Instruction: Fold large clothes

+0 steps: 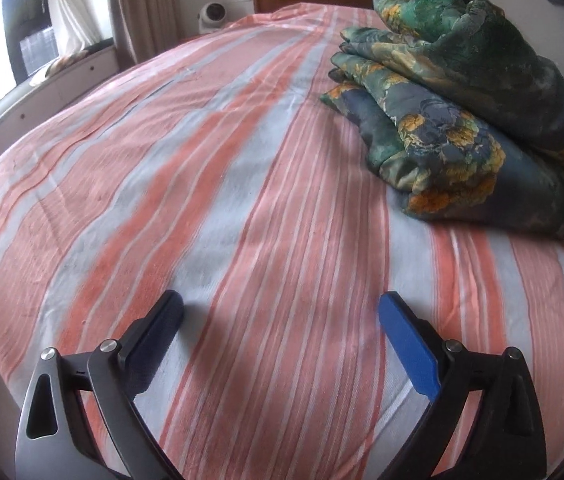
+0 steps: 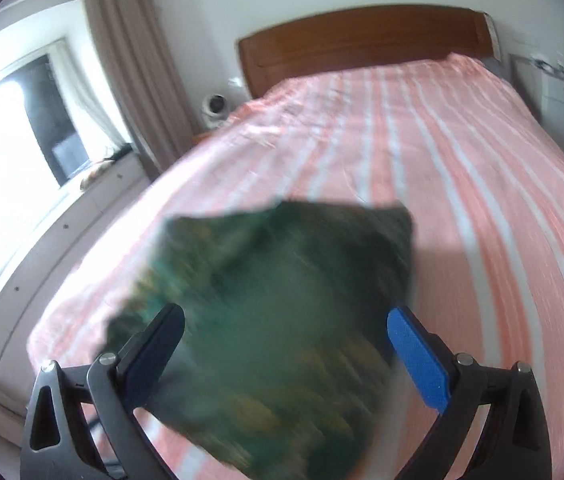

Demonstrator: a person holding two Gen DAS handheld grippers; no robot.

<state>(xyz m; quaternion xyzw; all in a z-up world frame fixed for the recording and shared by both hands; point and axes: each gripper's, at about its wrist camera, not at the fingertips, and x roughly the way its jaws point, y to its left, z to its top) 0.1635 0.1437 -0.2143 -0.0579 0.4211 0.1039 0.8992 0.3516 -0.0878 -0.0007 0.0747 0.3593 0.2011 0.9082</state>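
A dark green floral garment [image 1: 477,120] lies bunched in loose folds on the right side of the striped bed [image 1: 202,200]. My left gripper [image 1: 280,304] is open and empty, low over the bed, with the garment ahead to its right. In the right wrist view the same garment [image 2: 282,320] is a blurred green mass right in front of my right gripper [image 2: 285,320]. The fingers are spread wide, and the cloth fills the space between and beyond them. No grip on it shows.
The bed [image 2: 461,160] has a pink and grey striped sheet and a wooden headboard [image 2: 361,44]. A window with curtains [image 2: 130,60] and a white ledge run along the left. A small white fan [image 2: 214,110] stands by the headboard. A white cabinet [image 2: 561,88] is at far right.
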